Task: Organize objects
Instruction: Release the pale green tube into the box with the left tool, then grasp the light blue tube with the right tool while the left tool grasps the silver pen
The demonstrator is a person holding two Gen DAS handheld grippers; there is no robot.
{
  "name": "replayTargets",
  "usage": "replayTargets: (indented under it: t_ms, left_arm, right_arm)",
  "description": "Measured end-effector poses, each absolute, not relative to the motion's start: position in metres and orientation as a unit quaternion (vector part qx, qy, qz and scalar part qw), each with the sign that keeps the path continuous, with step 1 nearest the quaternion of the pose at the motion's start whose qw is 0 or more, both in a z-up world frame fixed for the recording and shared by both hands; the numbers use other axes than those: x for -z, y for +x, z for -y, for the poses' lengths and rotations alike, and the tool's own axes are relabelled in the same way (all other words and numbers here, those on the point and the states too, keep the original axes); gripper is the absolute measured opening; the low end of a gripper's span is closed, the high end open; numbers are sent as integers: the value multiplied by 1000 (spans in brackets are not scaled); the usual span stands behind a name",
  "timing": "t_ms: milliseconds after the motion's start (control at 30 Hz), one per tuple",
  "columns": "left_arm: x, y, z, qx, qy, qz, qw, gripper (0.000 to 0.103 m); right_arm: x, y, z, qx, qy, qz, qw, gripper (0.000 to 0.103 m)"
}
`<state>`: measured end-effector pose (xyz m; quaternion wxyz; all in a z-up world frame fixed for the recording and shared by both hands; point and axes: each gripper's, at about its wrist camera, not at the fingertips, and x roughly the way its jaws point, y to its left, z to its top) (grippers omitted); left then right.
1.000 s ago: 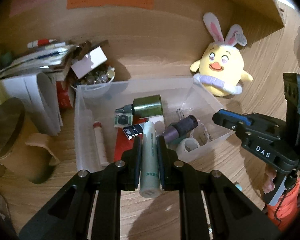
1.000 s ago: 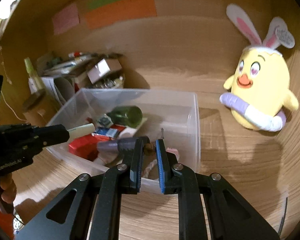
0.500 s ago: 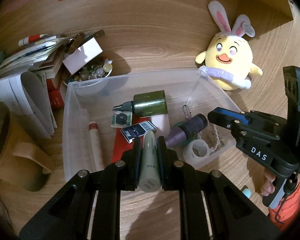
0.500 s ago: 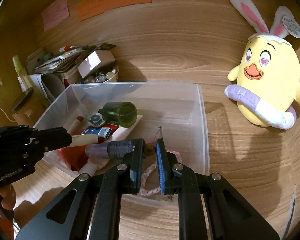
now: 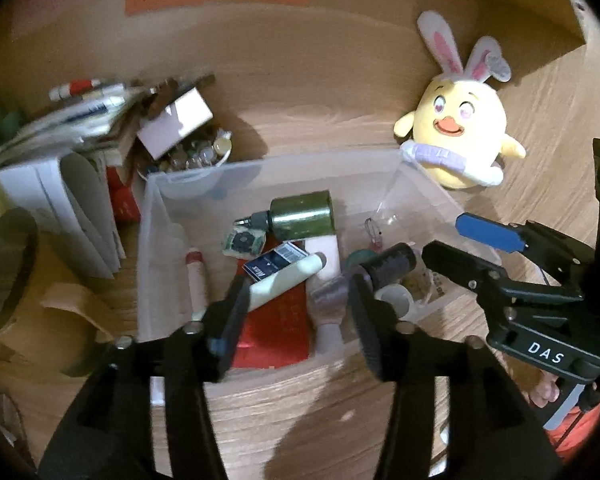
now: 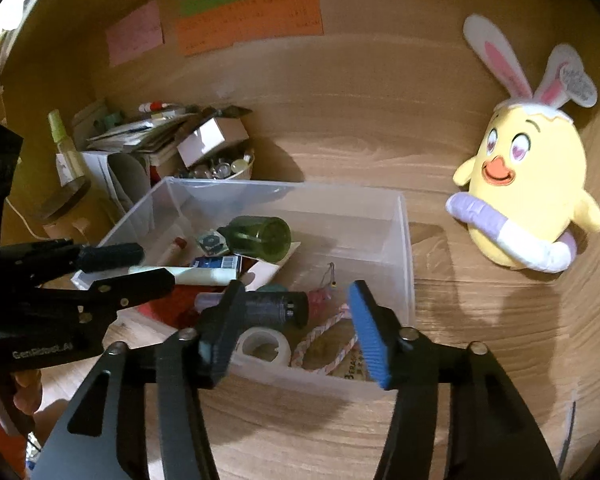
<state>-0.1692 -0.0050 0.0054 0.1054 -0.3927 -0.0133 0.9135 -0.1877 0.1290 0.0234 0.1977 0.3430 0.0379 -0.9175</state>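
Left wrist view: the left tongs (image 5: 296,312) gape, released, and the white tube (image 5: 284,278) lies in the clear bin (image 5: 148,240) near the worktop's front edge.

Right wrist view: the right tongs (image 6: 296,320) are spread too, the dark purple bottle (image 6: 276,308) resting in the bin. Both items look stowed; the plush chick (image 6: 528,204) and back-left clutter remain unsorted.
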Motion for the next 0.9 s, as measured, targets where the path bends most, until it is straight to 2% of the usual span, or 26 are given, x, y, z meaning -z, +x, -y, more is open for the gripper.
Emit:
replayTargets:
  t_ms: [67,167,267,333,633,900]
  left_arm:
    - [-12,-162,4,-920,-381,5,97,75]
    - [-20,-149,3,-928,-362,-7,89,86]
    - [-25,-135,3,-933,-350,-17,84,92]
    - [-27,-127,5,-933,-348,-15,87,93]
    - [-18,-97,17,-928,-362,1,94,95]
    - [4,-77,20,-917,-386,13,105,95]
  right_arm:
    - [-27,-181,-130,919,338,-40,198,65]
    - [-33,-167,-134,921,331,-38,202,72]
    - [-38,-152,-138,922,325,-28,209,81]
    - [-40,-143,-141,922,323,-24,210,84]
    - [-11,-114,-144,912,365,-48,179,86]
    - [31,-98,-152,877,439,2,198,86]
